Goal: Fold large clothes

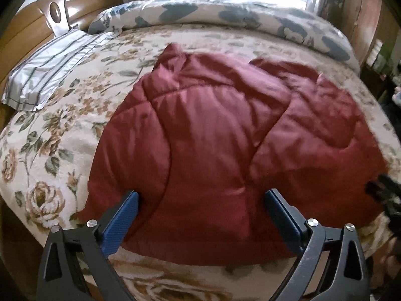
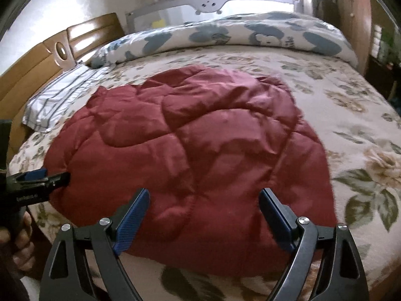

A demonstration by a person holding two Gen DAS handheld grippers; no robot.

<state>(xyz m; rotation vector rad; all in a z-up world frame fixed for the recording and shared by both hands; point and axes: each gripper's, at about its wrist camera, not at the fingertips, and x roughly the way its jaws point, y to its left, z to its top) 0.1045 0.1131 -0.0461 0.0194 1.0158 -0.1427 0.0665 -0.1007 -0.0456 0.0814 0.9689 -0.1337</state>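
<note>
Both grippers, left (image 1: 200, 215) and right (image 2: 204, 213), are hanging wide open and empty over the jacket's (image 1: 225, 135) near hem, seemingly lining up a grab.

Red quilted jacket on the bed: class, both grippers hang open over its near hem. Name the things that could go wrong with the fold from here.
1. The red quilted jacket is puffy and glossy, so the open right gripper may pinch only the top layer or slip off.
2. It already lies rumpled, with folds near its far end; folding now could lock in a lopsided shape.
3. The left gripper, jaws open, hangs close beside the right, so they might collide.
</note>
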